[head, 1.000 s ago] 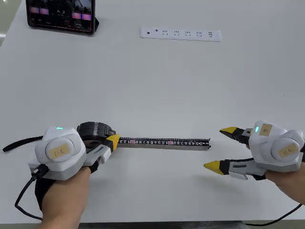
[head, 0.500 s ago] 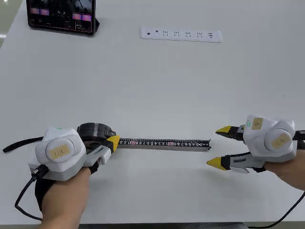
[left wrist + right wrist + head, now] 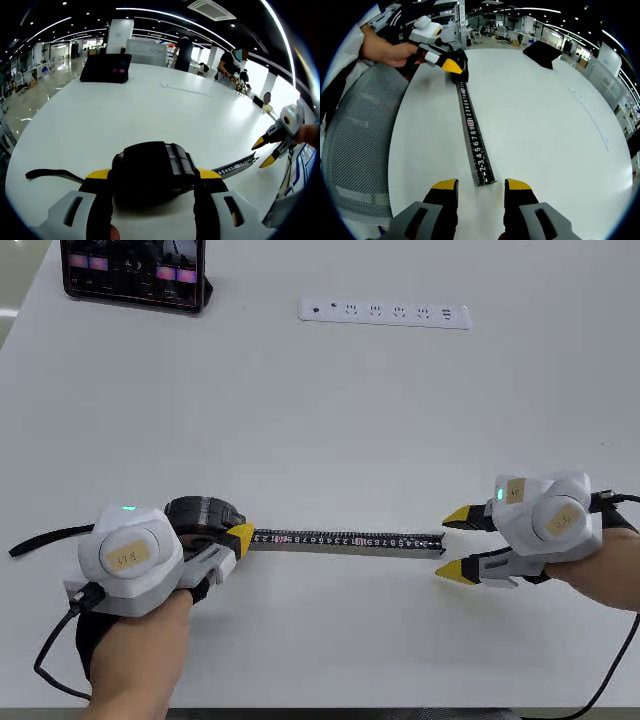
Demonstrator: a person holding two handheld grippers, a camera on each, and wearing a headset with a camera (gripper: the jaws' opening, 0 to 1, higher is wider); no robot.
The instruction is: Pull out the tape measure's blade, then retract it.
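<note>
The black tape measure case (image 3: 203, 515) sits on the white table (image 3: 320, 420) at the front left, and my left gripper (image 3: 222, 525) is shut on it. In the left gripper view the case (image 3: 152, 167) fills the gap between the yellow-tipped jaws. The blade (image 3: 345, 540) lies flat on the table, pulled out to the right. My right gripper (image 3: 455, 543) is open, its two yellow tips on either side of the blade's end. In the right gripper view the blade (image 3: 472, 135) runs away from the open jaws of my right gripper (image 3: 481, 186).
A white power strip (image 3: 383, 311) lies at the back of the table. A dark tablet (image 3: 135, 270) stands at the back left. The case's black strap (image 3: 45, 538) trails left. A grey mesh chair (image 3: 360, 150) stands beside the table's edge.
My right gripper has moved left to the blade's end and its jaws have come closer together. The left gripper and the case have stayed put.
</note>
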